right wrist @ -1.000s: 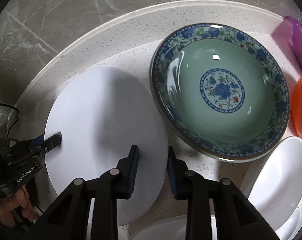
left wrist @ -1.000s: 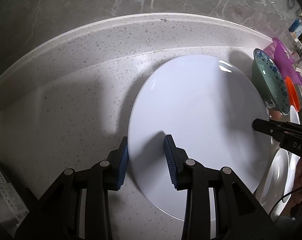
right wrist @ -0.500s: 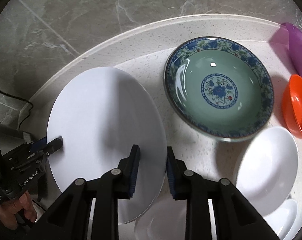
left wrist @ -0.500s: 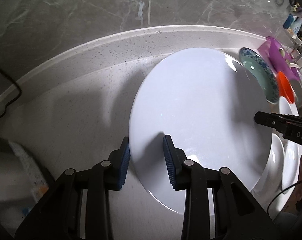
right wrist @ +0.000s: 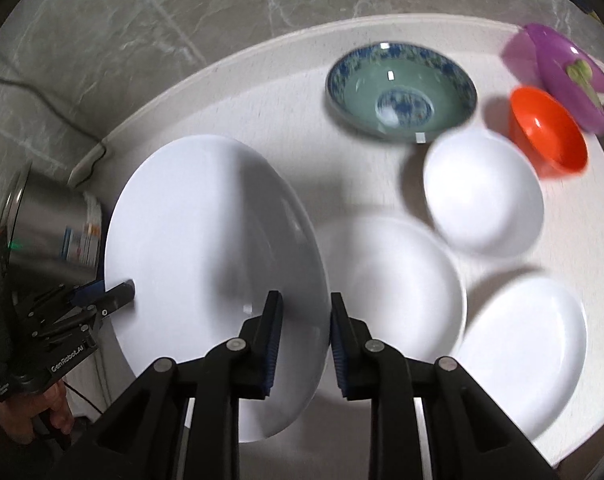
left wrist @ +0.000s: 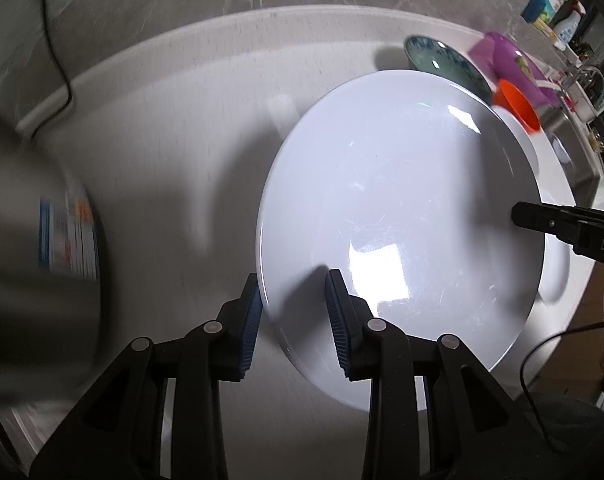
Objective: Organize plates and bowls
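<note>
Both grippers, left gripper (left wrist: 292, 316) and right gripper (right wrist: 302, 338), jaws pinching opposite rims and the right's closing, have lifted the large round white plate (left wrist: 398, 232) off the speckled counter (left wrist: 174, 128), heading rightward toward the white dishes (right wrist: 398, 292).

Pale speckled counter (right wrist: 262, 120) with a raised rounded back edge. Grey marble-veined wall (right wrist: 182, 12) behind, tile seams visible. Dark cable (left wrist: 58, 60) trails down the wall. Far right, blurred: a faucet (left wrist: 592, 76), bottles (left wrist: 566, 28). Bright overhead light.
</note>
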Available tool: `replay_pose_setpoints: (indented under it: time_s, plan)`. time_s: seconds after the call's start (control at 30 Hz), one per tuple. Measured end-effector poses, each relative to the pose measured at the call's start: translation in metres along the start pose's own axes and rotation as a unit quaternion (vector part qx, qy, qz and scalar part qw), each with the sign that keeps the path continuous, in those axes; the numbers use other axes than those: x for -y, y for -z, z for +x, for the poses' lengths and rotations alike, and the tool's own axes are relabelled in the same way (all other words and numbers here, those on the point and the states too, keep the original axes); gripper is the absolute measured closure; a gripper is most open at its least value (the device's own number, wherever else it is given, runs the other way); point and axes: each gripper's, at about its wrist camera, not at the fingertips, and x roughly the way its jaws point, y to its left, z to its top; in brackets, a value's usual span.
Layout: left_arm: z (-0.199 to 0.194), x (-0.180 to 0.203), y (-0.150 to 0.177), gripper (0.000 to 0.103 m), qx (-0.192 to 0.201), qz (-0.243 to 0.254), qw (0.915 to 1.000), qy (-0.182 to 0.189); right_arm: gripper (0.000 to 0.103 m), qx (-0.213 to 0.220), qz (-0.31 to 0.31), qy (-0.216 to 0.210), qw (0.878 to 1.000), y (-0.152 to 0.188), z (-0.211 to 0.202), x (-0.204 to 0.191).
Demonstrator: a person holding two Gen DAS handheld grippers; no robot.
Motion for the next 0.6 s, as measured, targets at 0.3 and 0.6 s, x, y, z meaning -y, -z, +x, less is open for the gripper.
replay_pose_setpoints:
  time_s: [0.3,0.6]
  plan:
    - [0.004,0.018,0.091,0.074,-0.031,-0.013,0.9994,-0.003,0.078,-0.041,-0.014,-0.009,0.999,0.070,0.007,-0.002]
    - [0.018,0.011,0.138,0.075,-0.049,-0.037,0.9981,-0.003,0.079,-0.071,-0.032,-0.006,0.997,0.098,0.034,-0.011]
